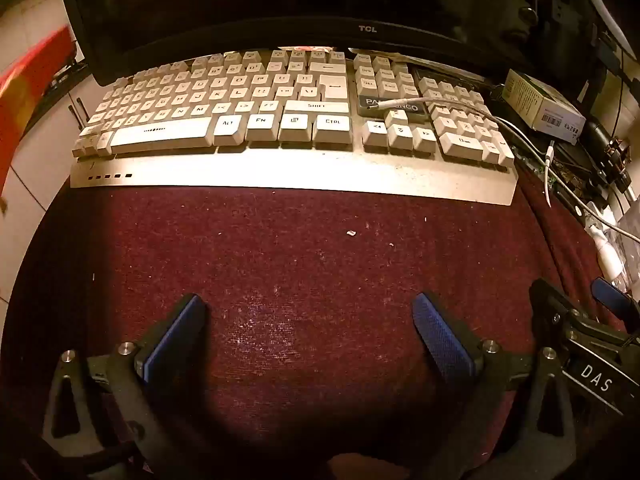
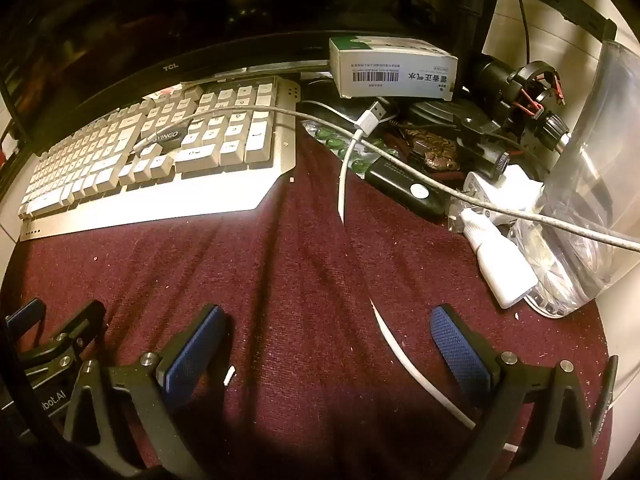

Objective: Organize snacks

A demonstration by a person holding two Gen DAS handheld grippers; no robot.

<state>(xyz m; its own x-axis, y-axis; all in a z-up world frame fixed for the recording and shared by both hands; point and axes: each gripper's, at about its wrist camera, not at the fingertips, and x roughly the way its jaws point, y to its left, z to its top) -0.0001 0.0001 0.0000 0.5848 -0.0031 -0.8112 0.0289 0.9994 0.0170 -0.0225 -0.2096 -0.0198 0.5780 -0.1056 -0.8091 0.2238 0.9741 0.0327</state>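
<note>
My left gripper [image 1: 308, 304] is open and empty, low over a dark red cloth [image 1: 300, 260] in front of a white keyboard [image 1: 280, 120]. My right gripper [image 2: 328, 316] is open and empty over the same cloth [image 2: 280, 260], just to the right of the left one; its black frame shows at the right edge of the left wrist view [image 1: 580, 332]. No clear snack item is in either view. A red and yellow blurred package [image 1: 28, 88] shows at the far left edge. A blister strip of green pieces [image 2: 340, 144] lies right of the keyboard [image 2: 160, 152].
A TCL monitor [image 1: 280, 8] stands behind the keyboard. A white and green box [image 2: 392, 68], a black stick device [image 2: 408, 190], a white dropper bottle [image 2: 500, 268], white cables [image 2: 348, 160], a clear plastic container [image 2: 592, 200] and black hardware [image 2: 520, 92] crowd the right side.
</note>
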